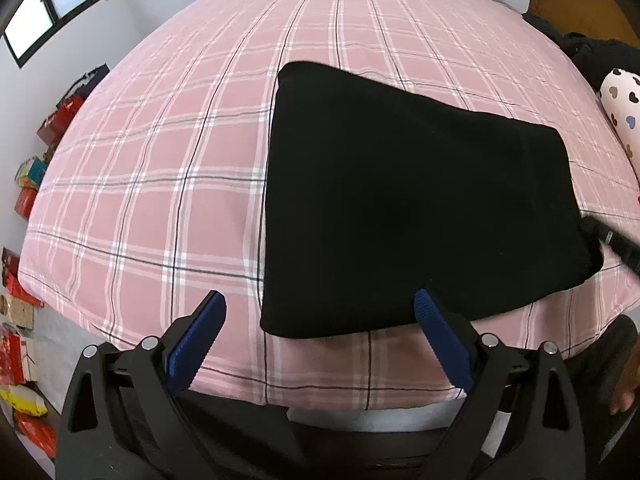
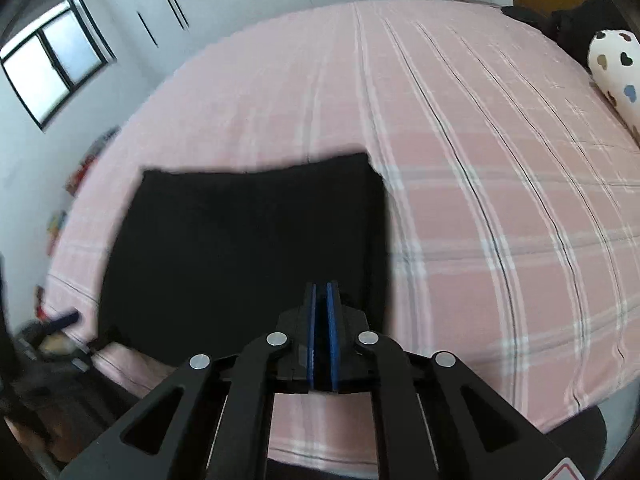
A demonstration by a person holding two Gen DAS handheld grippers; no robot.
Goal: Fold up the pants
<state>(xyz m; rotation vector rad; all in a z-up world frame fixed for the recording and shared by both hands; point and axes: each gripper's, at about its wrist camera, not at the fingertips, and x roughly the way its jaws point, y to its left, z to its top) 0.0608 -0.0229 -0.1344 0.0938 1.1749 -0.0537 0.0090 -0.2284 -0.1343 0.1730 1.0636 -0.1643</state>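
Over the near edge of the bed (image 1: 160,184), the left gripper (image 1: 320,304) hangs with its jaws wide apart and empty. The right gripper (image 2: 321,286) has its jaws pressed together, nothing visibly between them, above the folded black pants (image 1: 420,200) lying flat on the pink plaid sheet.

My right gripper (image 2: 321,292) has its blue pads pressed together over the near edge of the folded black pants (image 2: 248,256), lying on the pink plaid bed (image 2: 480,200).
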